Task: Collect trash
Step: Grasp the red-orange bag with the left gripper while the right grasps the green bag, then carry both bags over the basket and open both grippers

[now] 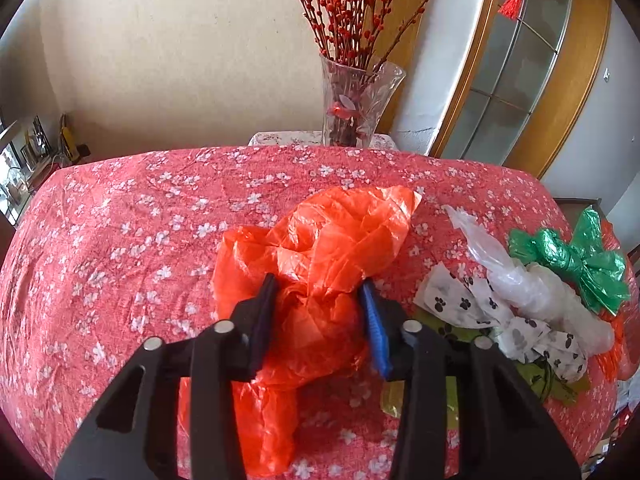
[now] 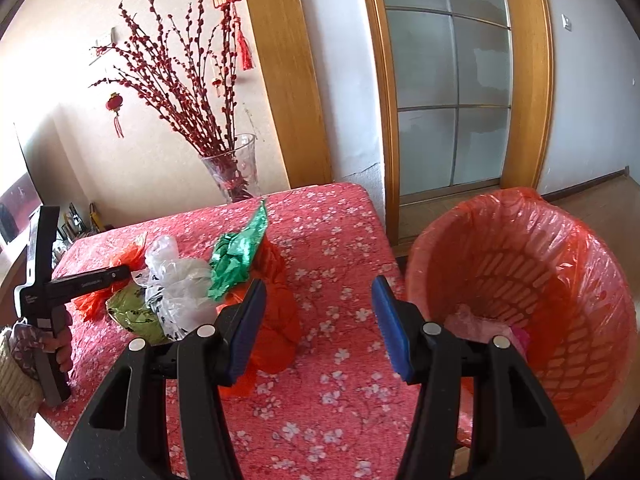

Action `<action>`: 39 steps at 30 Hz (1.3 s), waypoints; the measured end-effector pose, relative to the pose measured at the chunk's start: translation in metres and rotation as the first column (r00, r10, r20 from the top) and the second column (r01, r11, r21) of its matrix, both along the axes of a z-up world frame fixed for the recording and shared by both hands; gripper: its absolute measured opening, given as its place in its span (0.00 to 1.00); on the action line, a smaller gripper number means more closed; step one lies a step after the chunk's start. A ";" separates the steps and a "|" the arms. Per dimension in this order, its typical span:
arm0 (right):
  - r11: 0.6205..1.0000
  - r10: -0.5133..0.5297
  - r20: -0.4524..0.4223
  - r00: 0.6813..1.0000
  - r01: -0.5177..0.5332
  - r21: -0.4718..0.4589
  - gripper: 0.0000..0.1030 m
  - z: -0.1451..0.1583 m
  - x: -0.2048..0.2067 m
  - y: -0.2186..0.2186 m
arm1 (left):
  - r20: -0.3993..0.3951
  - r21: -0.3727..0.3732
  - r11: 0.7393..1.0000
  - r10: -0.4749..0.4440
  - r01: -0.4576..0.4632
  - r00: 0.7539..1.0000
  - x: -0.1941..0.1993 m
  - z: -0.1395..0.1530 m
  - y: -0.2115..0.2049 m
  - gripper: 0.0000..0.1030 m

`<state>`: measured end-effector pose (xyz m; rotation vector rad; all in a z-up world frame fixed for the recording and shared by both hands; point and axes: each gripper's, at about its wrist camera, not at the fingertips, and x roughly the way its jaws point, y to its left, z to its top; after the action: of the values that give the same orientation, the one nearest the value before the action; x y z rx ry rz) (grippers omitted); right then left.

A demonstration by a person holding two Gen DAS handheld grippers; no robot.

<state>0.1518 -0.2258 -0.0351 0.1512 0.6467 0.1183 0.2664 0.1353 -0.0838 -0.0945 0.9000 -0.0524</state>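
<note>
In the left wrist view an orange plastic bag (image 1: pixel 320 264) lies crumpled on the red floral tablecloth (image 1: pixel 120 240). My left gripper (image 1: pixel 320 292) has its jaws on both sides of the bag's middle, pressing into it. To its right lie a paw-print bag (image 1: pixel 460 300), a clear bag (image 1: pixel 520 280) and a green bag (image 1: pixel 568 256). In the right wrist view my right gripper (image 2: pixel 318 292) is open and empty above the tablecloth (image 2: pixel 320 400), between another orange bag (image 2: pixel 280 320) and the orange-lined bin (image 2: pixel 540 272). The left gripper body (image 2: pixel 80 280) shows at far left.
A glass vase (image 1: pixel 356 108) with red branches stands at the table's far edge. The lined bin stands beside the table's right edge and holds a pink scrap (image 2: pixel 480 324). A wooden-framed glass door (image 2: pixel 452 100) is behind. A yellow-green wrapper (image 2: pixel 136 316) lies under the pile.
</note>
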 end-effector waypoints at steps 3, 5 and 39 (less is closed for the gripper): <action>1.000 0.005 -0.001 1.000 -0.005 0.008 0.54 0.001 0.002 0.004 | 0.011 -0.038 0.999 0.007 -0.007 1.000 0.003 0.001 0.006 0.27; 1.000 0.011 0.001 1.000 -0.011 0.008 0.54 0.002 0.004 0.008 | 0.027 -0.046 0.999 0.025 -0.024 0.999 0.003 0.003 0.011 0.25; 0.988 0.112 0.080 0.990 -0.120 0.098 0.02 0.039 0.032 0.033 | 0.153 -0.034 0.998 0.058 -0.054 0.986 -0.021 0.041 0.029 0.25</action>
<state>0.1834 -0.1932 0.0036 0.2077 0.5749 0.2688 0.2451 0.1644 -0.0428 -0.1413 0.7417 -0.0201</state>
